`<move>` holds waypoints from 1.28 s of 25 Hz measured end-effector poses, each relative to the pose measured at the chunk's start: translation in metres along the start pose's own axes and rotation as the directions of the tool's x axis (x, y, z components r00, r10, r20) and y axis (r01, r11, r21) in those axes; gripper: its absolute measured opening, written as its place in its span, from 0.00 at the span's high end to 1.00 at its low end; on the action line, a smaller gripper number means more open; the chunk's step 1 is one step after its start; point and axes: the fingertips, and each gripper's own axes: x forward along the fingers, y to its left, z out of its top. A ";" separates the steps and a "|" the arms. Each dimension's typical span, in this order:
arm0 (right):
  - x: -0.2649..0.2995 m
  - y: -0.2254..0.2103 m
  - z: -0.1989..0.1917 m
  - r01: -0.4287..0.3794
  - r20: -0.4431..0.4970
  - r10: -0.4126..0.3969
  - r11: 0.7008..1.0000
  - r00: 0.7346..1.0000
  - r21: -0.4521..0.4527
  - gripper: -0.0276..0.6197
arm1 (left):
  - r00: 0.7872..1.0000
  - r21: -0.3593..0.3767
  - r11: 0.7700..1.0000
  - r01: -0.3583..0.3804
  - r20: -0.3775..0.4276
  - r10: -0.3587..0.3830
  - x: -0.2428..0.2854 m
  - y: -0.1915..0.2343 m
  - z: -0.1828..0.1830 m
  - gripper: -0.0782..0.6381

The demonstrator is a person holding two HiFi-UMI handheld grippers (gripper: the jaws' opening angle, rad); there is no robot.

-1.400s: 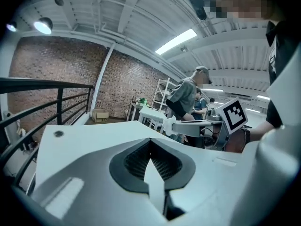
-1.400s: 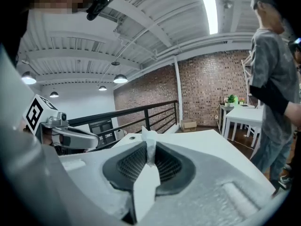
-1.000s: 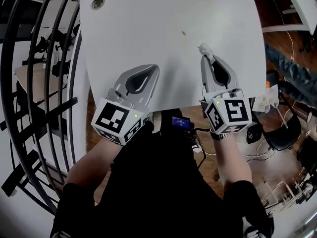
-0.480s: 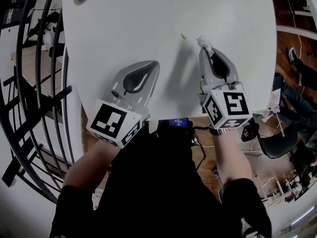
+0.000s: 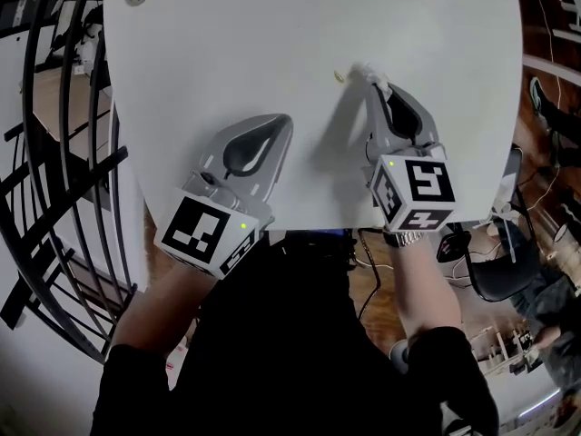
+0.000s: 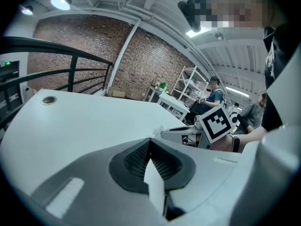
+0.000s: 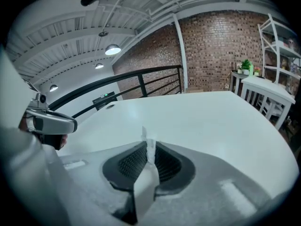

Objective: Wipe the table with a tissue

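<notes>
Up close, the right gripper (image 5: 378,89) pinches a small white tissue (image 5: 371,73) at its tips, low over the white table (image 5: 272,25), while the left gripper (image 5: 280,123), jaws pressed together, is alongside.

table (image 5: 272,34): far edge cut off | speck (image 5: 338,76): too small to tell | tissue (image 7: 148,144): mostly hidden

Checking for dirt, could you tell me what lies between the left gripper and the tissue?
Head view: bare table, plus one small crumb beside the tissue.
</notes>
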 end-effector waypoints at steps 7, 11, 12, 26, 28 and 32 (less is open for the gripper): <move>0.019 0.003 -0.008 -0.019 -0.082 0.019 1.000 0.996 0.000 0.91 | 1.000 -0.019 0.999 -0.025 -0.013 0.025 0.003 0.012 -0.002 0.87; 0.022 0.004 -0.010 -0.035 -0.095 0.036 0.999 0.995 0.006 0.91 | 0.999 -0.024 0.999 -0.031 -0.013 0.031 0.007 0.012 -0.002 0.87; 0.023 0.006 -0.009 -0.039 -0.096 0.040 0.999 0.995 0.007 0.91 | 0.999 -0.025 0.999 -0.032 -0.012 0.032 0.007 0.012 -0.001 0.87; 0.031 0.026 -0.010 -0.081 -0.131 0.076 0.996 0.988 -0.039 0.92 | 0.998 -0.043 0.997 -0.056 0.000 0.056 0.001 0.021 -0.001 0.87; 0.032 0.030 -0.010 -0.087 -0.139 0.079 0.995 0.987 -0.051 0.92 | 0.998 -0.047 0.997 -0.060 0.003 0.060 -0.001 0.023 0.000 0.87; 0.036 0.037 -0.010 -0.096 -0.156 0.084 0.993 0.984 -0.074 0.92 | 0.998 -0.052 0.996 -0.068 0.011 0.069 -0.005 0.027 0.001 0.87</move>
